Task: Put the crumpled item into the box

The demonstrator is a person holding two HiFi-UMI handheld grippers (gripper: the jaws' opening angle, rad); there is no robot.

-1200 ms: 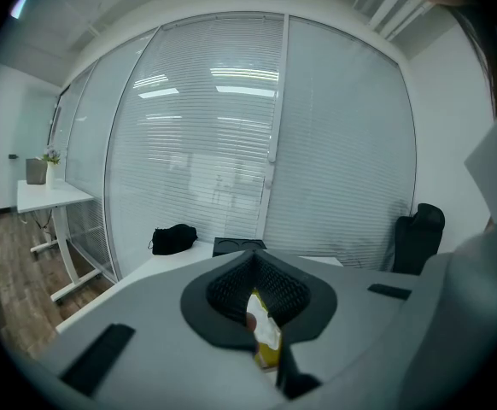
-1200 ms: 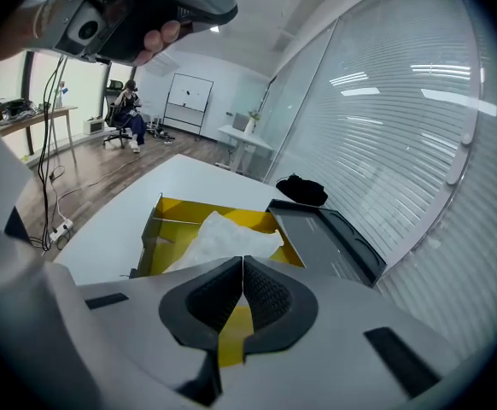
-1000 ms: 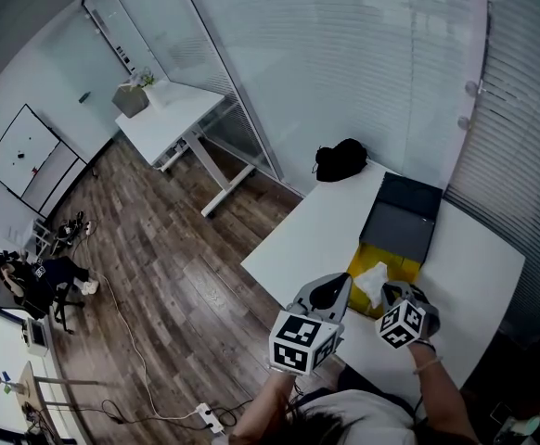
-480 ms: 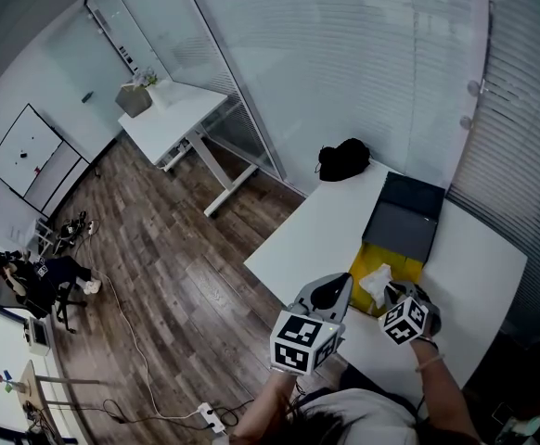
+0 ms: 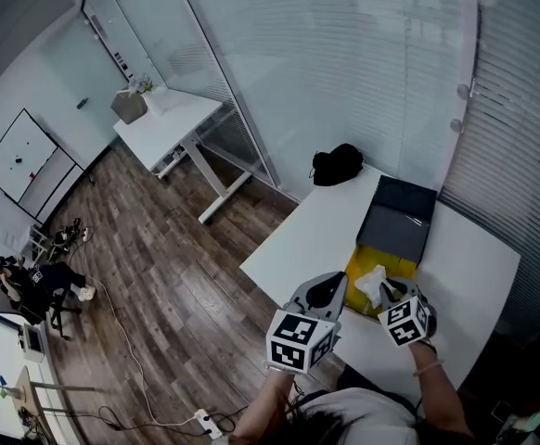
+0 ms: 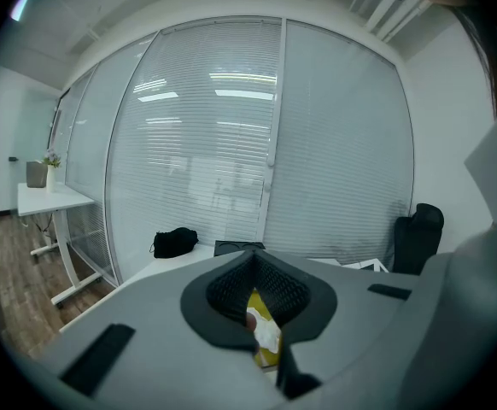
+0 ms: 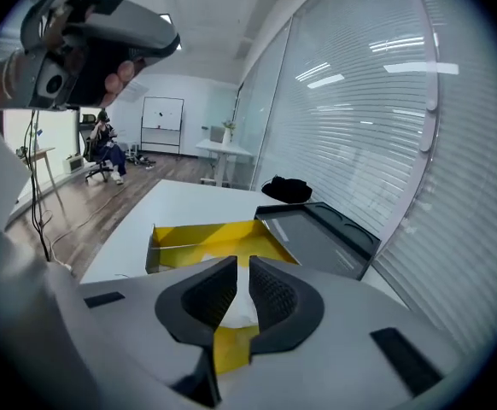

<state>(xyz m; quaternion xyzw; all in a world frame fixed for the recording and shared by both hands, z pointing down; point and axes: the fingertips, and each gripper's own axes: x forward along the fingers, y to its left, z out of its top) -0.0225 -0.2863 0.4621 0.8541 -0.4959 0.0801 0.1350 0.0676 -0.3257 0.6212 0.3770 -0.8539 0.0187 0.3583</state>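
Observation:
A white crumpled item (image 5: 372, 284) hangs over the open yellow box (image 5: 360, 266) near the table's front edge. My right gripper (image 5: 387, 291) is shut on the crumpled item (image 7: 236, 307), which shows white in the narrow slit between its jaws, with the box (image 7: 201, 233) just ahead and below. To its left my left gripper (image 5: 335, 281) is shut with nothing in it. In the left gripper view its pads meet at the tips (image 6: 253, 259), and a sliver of yellow box (image 6: 260, 303) and white item (image 6: 266, 331) shows beneath them.
The box's dark lid (image 5: 400, 221) lies flat behind it, also seen in the right gripper view (image 7: 317, 233). A black bag (image 5: 337, 163) sits at the white table's (image 5: 316, 225) far corner. Glass walls with blinds close in behind and right. Wood floor lies left.
Nothing has visibly moved apart from a small shift of the head view. Both grippers and the white item stay where they were over the box.

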